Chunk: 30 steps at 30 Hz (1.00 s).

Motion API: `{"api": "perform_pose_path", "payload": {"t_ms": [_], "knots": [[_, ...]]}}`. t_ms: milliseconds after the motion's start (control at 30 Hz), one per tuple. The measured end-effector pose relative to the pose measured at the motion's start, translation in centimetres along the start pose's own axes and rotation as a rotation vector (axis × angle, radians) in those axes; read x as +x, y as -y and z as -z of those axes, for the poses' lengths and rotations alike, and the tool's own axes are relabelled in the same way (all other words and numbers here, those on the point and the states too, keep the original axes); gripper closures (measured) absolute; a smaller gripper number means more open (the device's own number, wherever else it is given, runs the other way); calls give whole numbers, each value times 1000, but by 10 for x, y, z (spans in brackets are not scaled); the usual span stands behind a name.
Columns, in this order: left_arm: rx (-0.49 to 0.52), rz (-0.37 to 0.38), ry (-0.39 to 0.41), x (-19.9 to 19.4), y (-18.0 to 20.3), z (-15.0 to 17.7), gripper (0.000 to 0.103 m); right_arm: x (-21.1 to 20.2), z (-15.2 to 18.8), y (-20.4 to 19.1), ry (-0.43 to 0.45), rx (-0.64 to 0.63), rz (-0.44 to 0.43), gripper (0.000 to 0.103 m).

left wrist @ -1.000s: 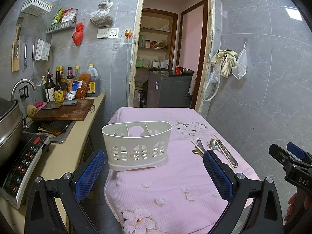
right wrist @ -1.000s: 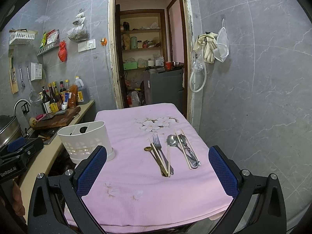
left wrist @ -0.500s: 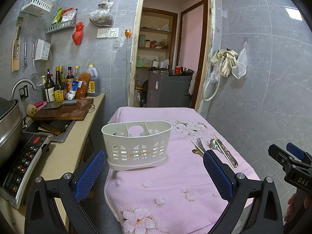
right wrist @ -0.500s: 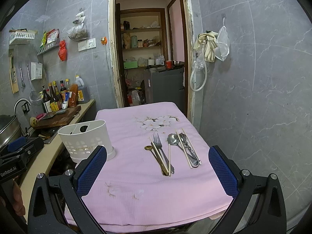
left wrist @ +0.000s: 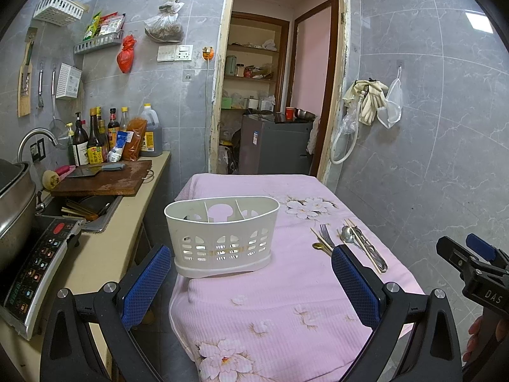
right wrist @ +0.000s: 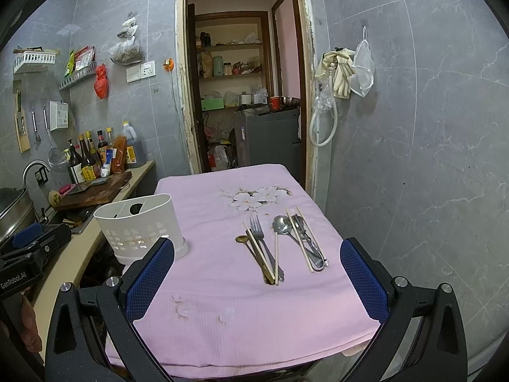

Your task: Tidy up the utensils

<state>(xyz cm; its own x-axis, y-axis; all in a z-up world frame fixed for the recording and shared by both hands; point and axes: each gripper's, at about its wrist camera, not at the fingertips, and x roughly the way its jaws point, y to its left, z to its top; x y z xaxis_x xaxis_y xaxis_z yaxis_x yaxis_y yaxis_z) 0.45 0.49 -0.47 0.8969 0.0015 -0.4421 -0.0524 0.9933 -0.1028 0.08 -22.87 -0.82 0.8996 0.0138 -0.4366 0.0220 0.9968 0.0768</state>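
A white slotted utensil caddy [left wrist: 222, 234] stands at the left edge of the pink-clothed table [left wrist: 280, 302]; it also shows in the right wrist view [right wrist: 140, 226]. On the cloth lie a fork [right wrist: 260, 238], a gold spoon [right wrist: 254, 256], a steel spoon [right wrist: 286, 230], another steel utensil [right wrist: 310, 248] and loose chopsticks [right wrist: 299, 238]. They also show in the left wrist view [left wrist: 350, 242]. My left gripper [left wrist: 251, 283] is open and empty, just short of the caddy. My right gripper [right wrist: 257, 283] is open and empty, above the near handle ends.
A counter [left wrist: 105, 254] runs along the left with an induction cooker [left wrist: 35, 270], a pot [left wrist: 12, 210], a sink, a chopping board [left wrist: 101, 181] and bottles [left wrist: 95, 140]. A grey tiled wall [right wrist: 413, 159] stands close on the right. A doorway [right wrist: 241, 95] opens behind the table.
The right wrist view has crept slightly forward and down toward the utensils. The left gripper has barely moved. Both stay open.
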Motion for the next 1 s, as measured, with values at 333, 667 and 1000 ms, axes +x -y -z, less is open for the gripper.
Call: {"api": "perform_pose_path", "payload": {"t_ms": [333,667,1000], "knots": [[0,0,-1,0,0,0,1,0,1,-1,-3,1,-1,1],[3,2,-4,-2,2,8,1,1,1,-1,-3,5,0,1],[11,4,-1,-2,3,10,1,4,2,3,0,15,-1,1]]}}
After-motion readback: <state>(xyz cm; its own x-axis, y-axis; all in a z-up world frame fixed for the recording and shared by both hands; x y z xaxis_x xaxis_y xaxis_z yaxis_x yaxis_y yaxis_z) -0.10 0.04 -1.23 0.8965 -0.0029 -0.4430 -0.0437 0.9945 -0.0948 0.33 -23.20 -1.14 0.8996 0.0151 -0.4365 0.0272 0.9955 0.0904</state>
